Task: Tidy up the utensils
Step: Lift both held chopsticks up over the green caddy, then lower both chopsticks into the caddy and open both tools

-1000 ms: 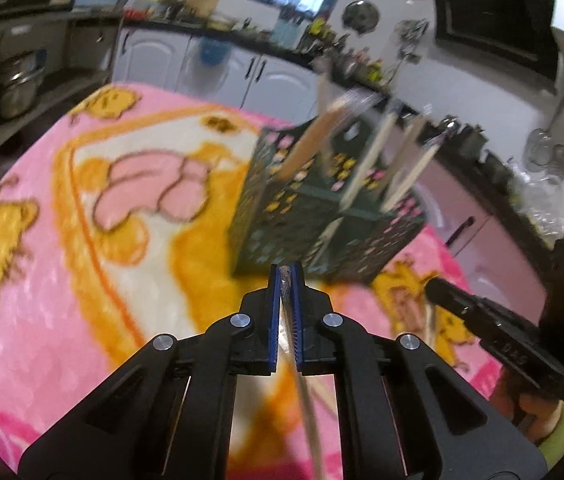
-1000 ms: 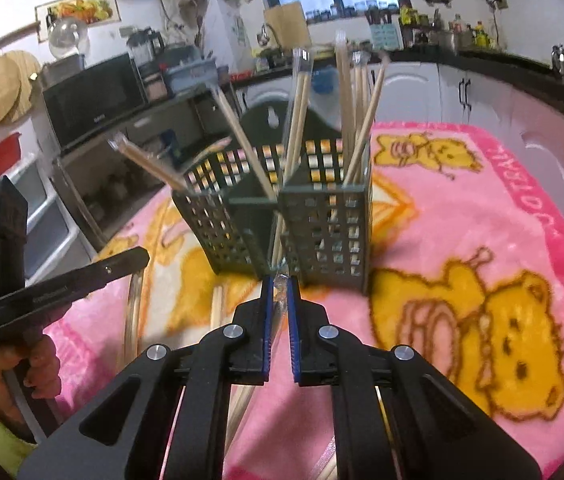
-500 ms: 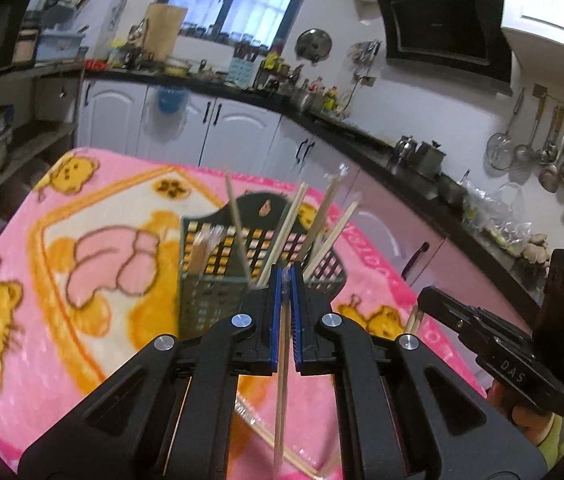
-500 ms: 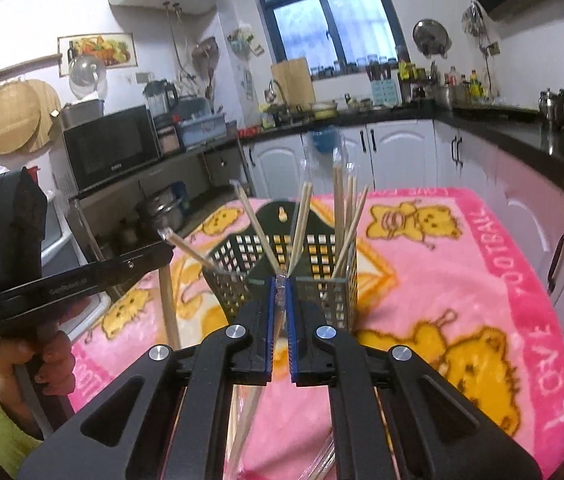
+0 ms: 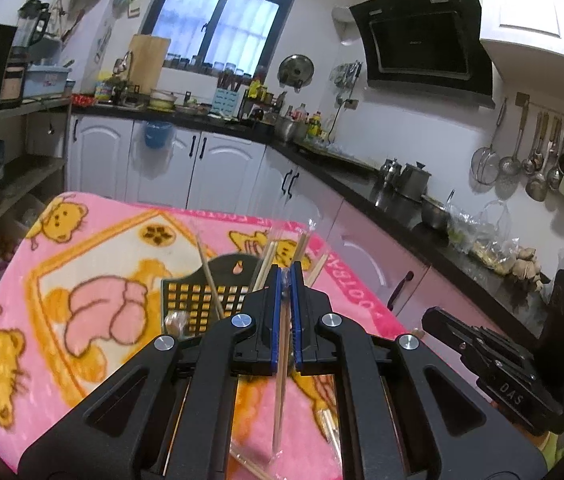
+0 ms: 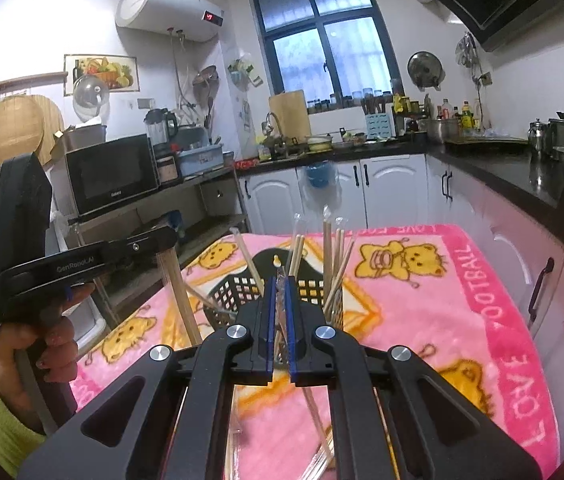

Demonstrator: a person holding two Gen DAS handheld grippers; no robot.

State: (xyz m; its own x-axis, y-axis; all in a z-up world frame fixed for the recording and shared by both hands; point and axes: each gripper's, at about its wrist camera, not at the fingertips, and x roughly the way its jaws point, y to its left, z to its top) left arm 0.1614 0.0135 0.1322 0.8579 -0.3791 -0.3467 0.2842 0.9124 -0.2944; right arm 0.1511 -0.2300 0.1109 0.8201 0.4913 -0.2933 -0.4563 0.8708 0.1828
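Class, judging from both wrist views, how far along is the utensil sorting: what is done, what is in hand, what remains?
Done: several chopsticks already stand in the basket. In hand: the left gripper is shut on a wrapped chopstick, and the right gripper is shut on another wrapped one, both above the basket. Left: loose chopsticks lie on the pink blanket.

I see a dark green perforated plastic utensil basket point(image 6: 238, 296) standing upright on the pink blanket, pale wooden chopsticks in clear sleeves point(image 6: 327, 248) leaning out toward twelve and one o'clock. More wrapped chopsticks point(image 5: 331, 432) lie flat at six o'clock of it.
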